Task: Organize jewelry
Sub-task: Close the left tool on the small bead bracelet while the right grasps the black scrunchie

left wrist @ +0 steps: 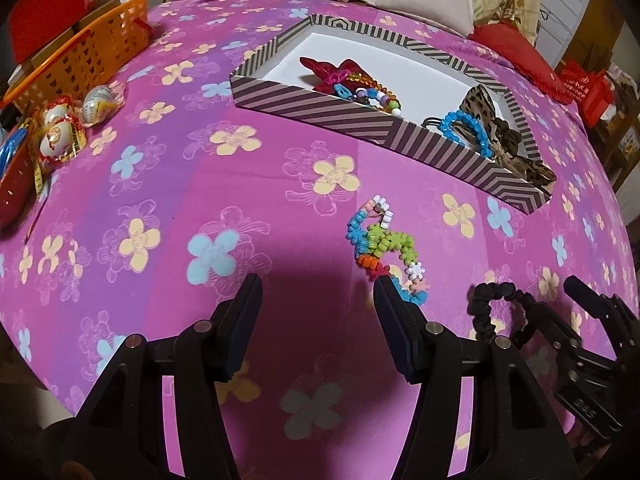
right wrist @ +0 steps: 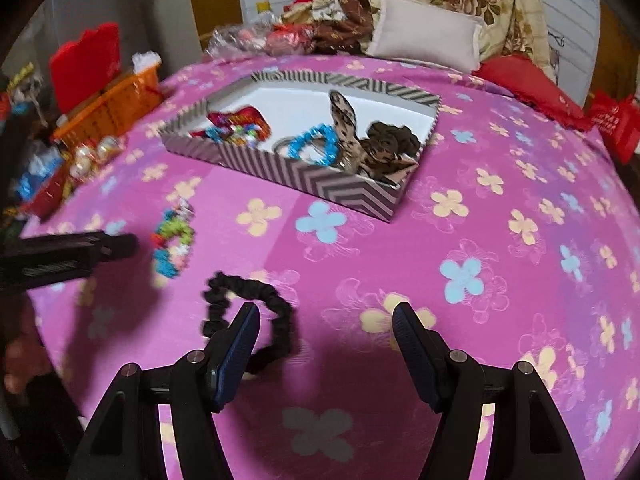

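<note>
- Pink flowered cloth (left wrist: 172,184) covers the surface, which looks like a bed or a draped desk; I cannot tell which. Pillows and red bags crowd its far edge, with an orange basket (left wrist: 80,52) and wrapped sweets at the left side.
- Already sorted, by the look of it: the striped box (left wrist: 320,106) holds a red bow clip with beaded bracelets (left wrist: 360,88) at one end, and a blue bead bracelet (left wrist: 464,130) against a leopard-print bow (left wrist: 492,108) at the other. The right wrist view also shows a dark scrunchie (right wrist: 394,136) in that corner.
- Left to do: two pieces lie on the cloth outside the box. A multicoloured bead bracelet (left wrist: 380,248) lies near the box's front wall. A black scrunchie (left wrist: 500,312) lies beside it, closer to the person.
- The left gripper (left wrist: 318,294) has its fingers spread with nothing between them; its right finger tip sits at the edge of the bead bracelet.
- The right gripper (right wrist: 326,322) is likewise released and holds nothing. Its left finger overlaps the black scrunchie's loop in view, while the gap between the fingers shows mostly bare cloth.
- My judgement: well past halfway, with two items remaining. The scrunchie seems next for the right gripper and the bead bracelet for the left.
</note>
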Motion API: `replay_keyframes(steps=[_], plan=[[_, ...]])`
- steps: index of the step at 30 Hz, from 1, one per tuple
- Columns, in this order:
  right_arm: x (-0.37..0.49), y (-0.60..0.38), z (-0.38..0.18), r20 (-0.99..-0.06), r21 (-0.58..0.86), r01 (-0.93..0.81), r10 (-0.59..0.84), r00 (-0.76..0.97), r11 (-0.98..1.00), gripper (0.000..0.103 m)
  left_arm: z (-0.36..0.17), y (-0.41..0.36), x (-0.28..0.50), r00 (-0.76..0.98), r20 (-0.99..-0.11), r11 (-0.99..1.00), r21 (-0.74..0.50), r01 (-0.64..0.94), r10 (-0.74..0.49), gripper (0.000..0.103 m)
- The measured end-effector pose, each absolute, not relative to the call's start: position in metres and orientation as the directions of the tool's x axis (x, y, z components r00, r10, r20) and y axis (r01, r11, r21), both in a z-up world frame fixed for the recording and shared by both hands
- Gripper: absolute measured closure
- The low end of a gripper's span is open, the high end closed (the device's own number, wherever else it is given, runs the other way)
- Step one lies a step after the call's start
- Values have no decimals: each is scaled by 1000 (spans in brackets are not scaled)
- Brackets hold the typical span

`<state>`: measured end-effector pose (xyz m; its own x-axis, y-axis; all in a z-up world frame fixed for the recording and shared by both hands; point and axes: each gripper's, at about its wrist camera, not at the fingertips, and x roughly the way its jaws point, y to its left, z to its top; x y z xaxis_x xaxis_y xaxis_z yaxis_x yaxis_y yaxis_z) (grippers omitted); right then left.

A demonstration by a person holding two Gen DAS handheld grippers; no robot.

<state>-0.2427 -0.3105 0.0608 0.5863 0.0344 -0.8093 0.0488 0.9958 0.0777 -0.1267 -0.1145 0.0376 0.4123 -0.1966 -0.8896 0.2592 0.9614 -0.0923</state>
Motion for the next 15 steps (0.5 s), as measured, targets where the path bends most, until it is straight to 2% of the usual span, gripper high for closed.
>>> replay_keyframes(steps=[7, 15], plan=[[-248, -316, 66, -777, 202, 54, 126, 617, 978, 36, 35, -124, -123, 405, -891, 960, -102, 259, -204, 45], [-250, -319, 60, -790, 209, 61, 131, 599, 976, 33, 31, -133, -119, 391, -896, 964, -126, 236, -212, 45]])
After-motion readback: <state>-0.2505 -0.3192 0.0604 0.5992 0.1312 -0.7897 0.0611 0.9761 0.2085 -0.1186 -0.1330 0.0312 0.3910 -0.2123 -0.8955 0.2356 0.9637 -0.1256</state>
